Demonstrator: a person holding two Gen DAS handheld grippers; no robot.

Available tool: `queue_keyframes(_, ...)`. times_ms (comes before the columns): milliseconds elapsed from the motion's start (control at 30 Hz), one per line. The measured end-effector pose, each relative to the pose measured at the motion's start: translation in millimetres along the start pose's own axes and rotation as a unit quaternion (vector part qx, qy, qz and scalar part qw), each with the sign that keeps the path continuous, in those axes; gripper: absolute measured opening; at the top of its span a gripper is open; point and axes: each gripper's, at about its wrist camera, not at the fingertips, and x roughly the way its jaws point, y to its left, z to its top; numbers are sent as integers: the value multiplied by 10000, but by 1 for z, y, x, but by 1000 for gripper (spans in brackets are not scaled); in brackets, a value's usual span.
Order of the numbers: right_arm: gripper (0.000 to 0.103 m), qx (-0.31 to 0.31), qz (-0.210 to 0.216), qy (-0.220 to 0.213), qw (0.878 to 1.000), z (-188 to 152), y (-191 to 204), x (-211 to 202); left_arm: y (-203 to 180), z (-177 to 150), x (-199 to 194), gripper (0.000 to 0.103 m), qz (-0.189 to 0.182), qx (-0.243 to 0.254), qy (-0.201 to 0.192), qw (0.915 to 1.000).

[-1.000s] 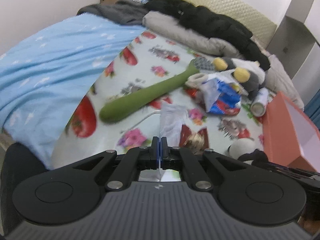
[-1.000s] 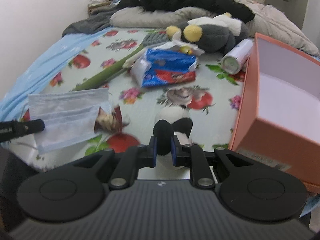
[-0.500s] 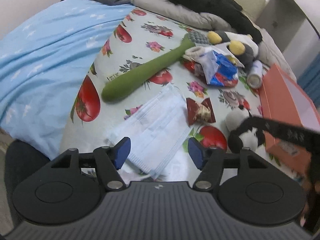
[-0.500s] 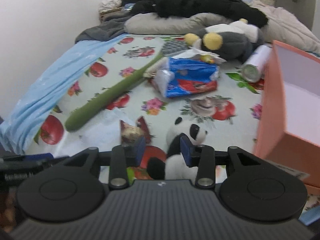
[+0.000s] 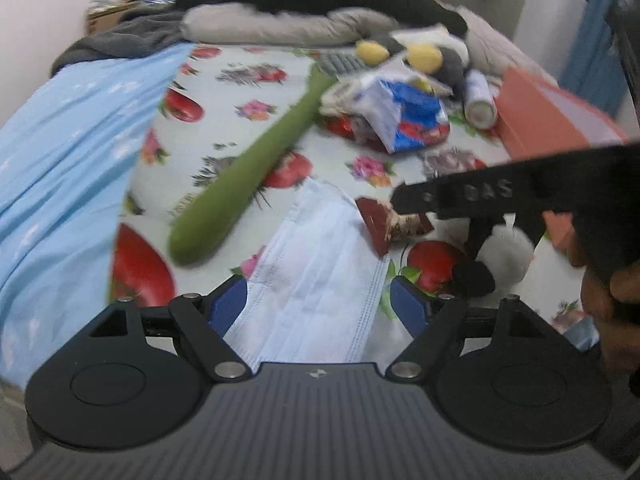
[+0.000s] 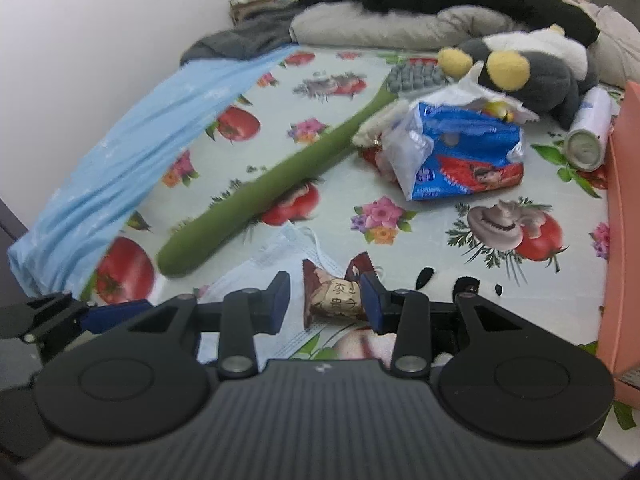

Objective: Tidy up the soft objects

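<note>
A pale blue face mask (image 5: pixel 320 264) lies flat on the fruit-print bed sheet (image 5: pixel 248 92). My left gripper (image 5: pixel 318 308) hovers over its near end with the jaws opening. The mask sits between the pads, which do not press on it. My right gripper (image 6: pixel 324 300) is open and straddles a small red wrapped snack (image 6: pixel 334 300), with a gap at its left pad. In the left wrist view the same right gripper (image 5: pixel 460 196) reaches in from the right above the snack (image 5: pixel 380 224). A small panda toy (image 5: pixel 504 252) lies loose just right of it.
An open orange box (image 6: pixel 624 240) stands at the right. Farther back lie a long green plush stick (image 6: pixel 272 184), a blue tissue pack (image 6: pixel 460 152), a grey penguin plush (image 6: pixel 532 68) and a can (image 6: pixel 588 136). A blue blanket (image 6: pixel 140 140) covers the left side.
My left gripper opened and let go of the mask, which now lies flat. My right gripper released the panda's ear, opened and slid left over the red snack.
</note>
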Motion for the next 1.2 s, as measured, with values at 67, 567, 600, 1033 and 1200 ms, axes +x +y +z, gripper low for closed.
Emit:
queue_keyframes(67, 42, -34, -80, 56, 9999, 1, 0, 8, -4, 0, 16, 83, -51, 185, 102, 9998)
queue_keyframes(567, 42, -202, -114, 548, 9982, 4, 1, 40, 0, -6, 64, 84, -9, 466, 189, 9987)
queue_keyframes(600, 41, -235, -122, 533, 9982, 4, 2, 40, 1, -6, 64, 83, -99, 427, 206, 9988)
queue_keyframes(1033, 38, -145, -144, 353, 9992, 4, 3, 20, 0, -2, 59, 7, -181, 258, 261, 9992)
queue_keyframes(1200, 38, -132, -138, 139, 9997, 5, 4, -1, 7, -5, 50, 7, -74, -171, 210, 9996)
